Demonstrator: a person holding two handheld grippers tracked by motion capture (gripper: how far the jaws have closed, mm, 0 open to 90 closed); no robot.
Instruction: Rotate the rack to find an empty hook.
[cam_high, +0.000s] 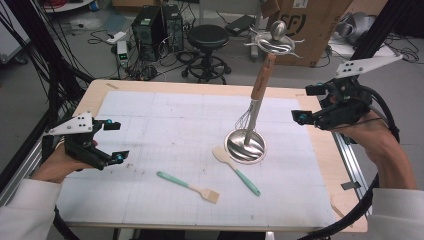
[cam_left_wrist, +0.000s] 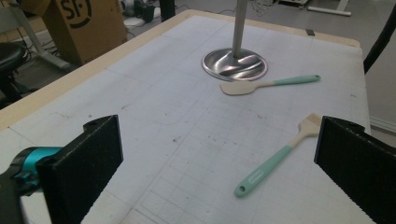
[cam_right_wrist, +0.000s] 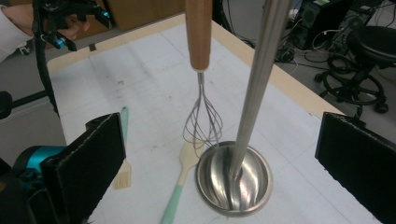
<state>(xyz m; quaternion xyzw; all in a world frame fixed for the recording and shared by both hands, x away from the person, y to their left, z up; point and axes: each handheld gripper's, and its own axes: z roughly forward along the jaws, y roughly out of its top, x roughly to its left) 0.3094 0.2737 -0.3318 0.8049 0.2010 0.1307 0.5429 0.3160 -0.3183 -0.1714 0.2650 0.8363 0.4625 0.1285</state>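
We see wire whisk with wooden handle (cam_high: 256, 102) hanging on steel utensil stand (cam_high: 246, 145) near counter's right edge. Light, stiff handle, springy slippery wires: we'd grip wood mid-handle. Right claw (cam_high: 303, 104) wide, empty, nearby; left claw (cam_high: 116, 141) wide, empty, near left edge.

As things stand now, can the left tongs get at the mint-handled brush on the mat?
Probably yes. The left tongs stand open, and the brush lies flat on the mat just ahead of them, apart from the spatula, with nothing between.
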